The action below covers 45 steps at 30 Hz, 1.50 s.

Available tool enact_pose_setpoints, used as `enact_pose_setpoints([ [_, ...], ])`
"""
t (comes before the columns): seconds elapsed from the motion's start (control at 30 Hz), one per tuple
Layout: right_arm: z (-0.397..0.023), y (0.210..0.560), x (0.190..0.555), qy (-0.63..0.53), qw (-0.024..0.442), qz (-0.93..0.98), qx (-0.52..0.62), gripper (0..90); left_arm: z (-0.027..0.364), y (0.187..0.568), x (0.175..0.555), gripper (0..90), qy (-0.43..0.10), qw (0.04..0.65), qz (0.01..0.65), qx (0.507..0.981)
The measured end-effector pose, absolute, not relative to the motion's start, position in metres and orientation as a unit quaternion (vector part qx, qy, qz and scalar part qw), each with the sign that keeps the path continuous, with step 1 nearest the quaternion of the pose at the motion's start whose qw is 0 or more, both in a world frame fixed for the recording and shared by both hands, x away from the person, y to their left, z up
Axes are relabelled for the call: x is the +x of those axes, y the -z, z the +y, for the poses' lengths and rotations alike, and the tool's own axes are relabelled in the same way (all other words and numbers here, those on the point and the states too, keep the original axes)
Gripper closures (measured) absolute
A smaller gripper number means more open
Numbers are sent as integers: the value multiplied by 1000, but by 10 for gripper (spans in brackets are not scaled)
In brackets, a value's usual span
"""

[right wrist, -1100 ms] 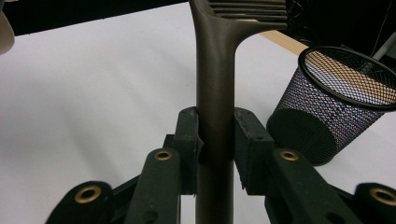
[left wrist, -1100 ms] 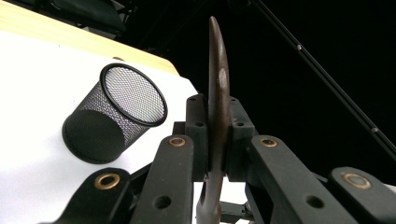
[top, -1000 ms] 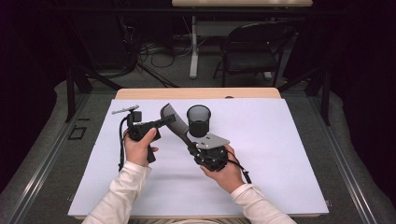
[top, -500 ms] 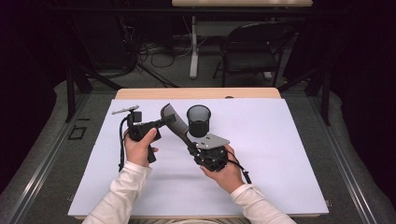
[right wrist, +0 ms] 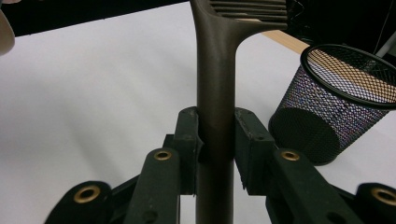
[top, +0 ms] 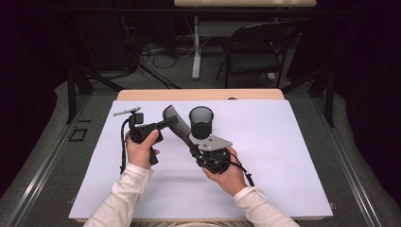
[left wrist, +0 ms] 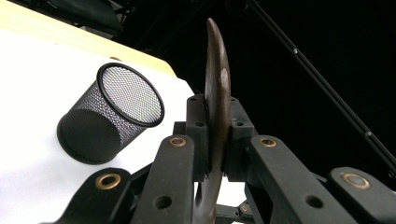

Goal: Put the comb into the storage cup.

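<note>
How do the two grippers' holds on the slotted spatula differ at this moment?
The left gripper pinches the thin edge of the spatula at its slotted blade end, while the right gripper clamps its round handle. In the high view the left gripper reaches in from the left, roughly level; the right gripper angles up from below. Both are shut on it, beside the mesh cup.

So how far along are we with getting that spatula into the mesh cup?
Done: the slotted spatula is off the table, gripped at both ends. In hand: the right gripper is clamped on its handle and the left gripper on the edge of its blade, both above the white tabletop. Left: the mesh cup stands upright beside it with nothing inside, so the spatula probably goes in next.
</note>
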State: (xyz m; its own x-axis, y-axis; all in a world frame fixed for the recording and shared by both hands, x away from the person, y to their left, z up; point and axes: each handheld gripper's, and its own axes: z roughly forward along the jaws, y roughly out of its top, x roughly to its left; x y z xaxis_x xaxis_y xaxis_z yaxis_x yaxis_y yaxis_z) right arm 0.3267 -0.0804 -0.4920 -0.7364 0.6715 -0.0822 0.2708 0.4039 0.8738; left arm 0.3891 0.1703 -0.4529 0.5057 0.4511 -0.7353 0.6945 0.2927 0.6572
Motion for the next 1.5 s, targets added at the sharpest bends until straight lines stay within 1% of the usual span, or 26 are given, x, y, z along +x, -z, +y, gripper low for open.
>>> enact_pose_setpoints([
  [0.3, -81, 492, 327, -461, 216, 809, 293, 714, 170, 454, 389, 841, 99, 640, 488, 585],
  [0.7, -81, 494, 329, -460, 213, 809, 297, 656, 170, 456, 391, 842, 99, 641, 491, 582],
  [1.23, -83, 492, 330, -469, 213, 801, 304, 501, 175, 458, 393, 842, 94, 646, 499, 570],
  [1.33, -83, 492, 330, -474, 213, 798, 303, 457, 177, 458, 393, 841, 88, 647, 500, 568],
  [1.5, -83, 491, 330, -478, 208, 797, 305, 413, 181, 458, 394, 841, 76, 644, 505, 569],
])
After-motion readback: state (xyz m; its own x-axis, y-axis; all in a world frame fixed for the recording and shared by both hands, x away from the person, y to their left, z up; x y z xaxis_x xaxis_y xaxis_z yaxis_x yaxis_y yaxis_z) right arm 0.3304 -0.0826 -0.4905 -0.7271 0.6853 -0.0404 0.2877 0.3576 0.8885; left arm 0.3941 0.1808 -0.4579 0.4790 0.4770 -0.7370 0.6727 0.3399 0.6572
